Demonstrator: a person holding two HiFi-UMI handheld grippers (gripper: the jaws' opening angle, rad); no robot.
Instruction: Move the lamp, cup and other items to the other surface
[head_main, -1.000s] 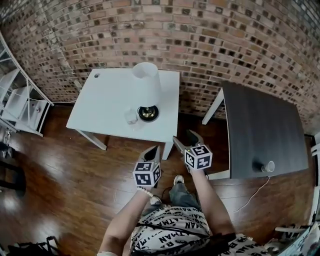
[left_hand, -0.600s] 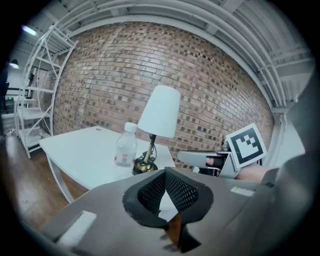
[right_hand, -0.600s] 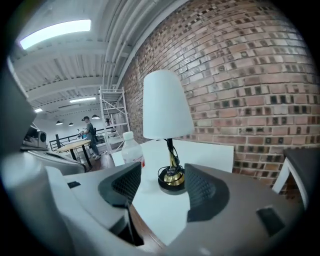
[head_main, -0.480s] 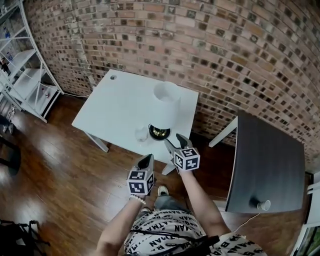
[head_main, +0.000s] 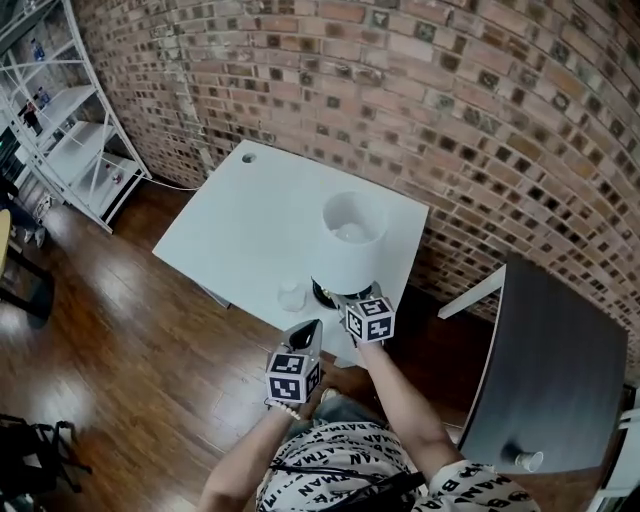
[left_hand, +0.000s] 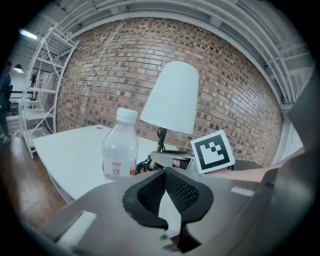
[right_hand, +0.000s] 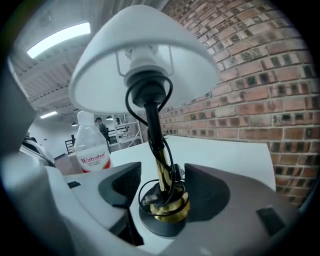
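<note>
A lamp with a white shade (head_main: 355, 235) stands near the front edge of the white table (head_main: 250, 220), beside a clear plastic bottle (head_main: 293, 296). My right gripper (head_main: 340, 298) is at the lamp's foot. In the right gripper view its jaws stand open (right_hand: 162, 175), with the brass stem and black base (right_hand: 162, 212) between them and a gap on each side. The shade (right_hand: 142, 60) looms above and the bottle (right_hand: 92, 147) is to the left. My left gripper (head_main: 312, 326) hangs shut and empty (left_hand: 165, 175) before the table edge, facing the bottle (left_hand: 120, 145) and the lamp (left_hand: 172, 97).
A dark table (head_main: 560, 350) stands to the right with a small white cup (head_main: 527, 460) near its front corner. A brick wall runs behind both tables. A white shelf rack (head_main: 70, 150) stands at the far left. Wood floor lies between the tables.
Both grippers have moved forward to the white table. The right gripper has come up to the lamp's base. The view has swung left, pushing the dark table towards the right edge.
</note>
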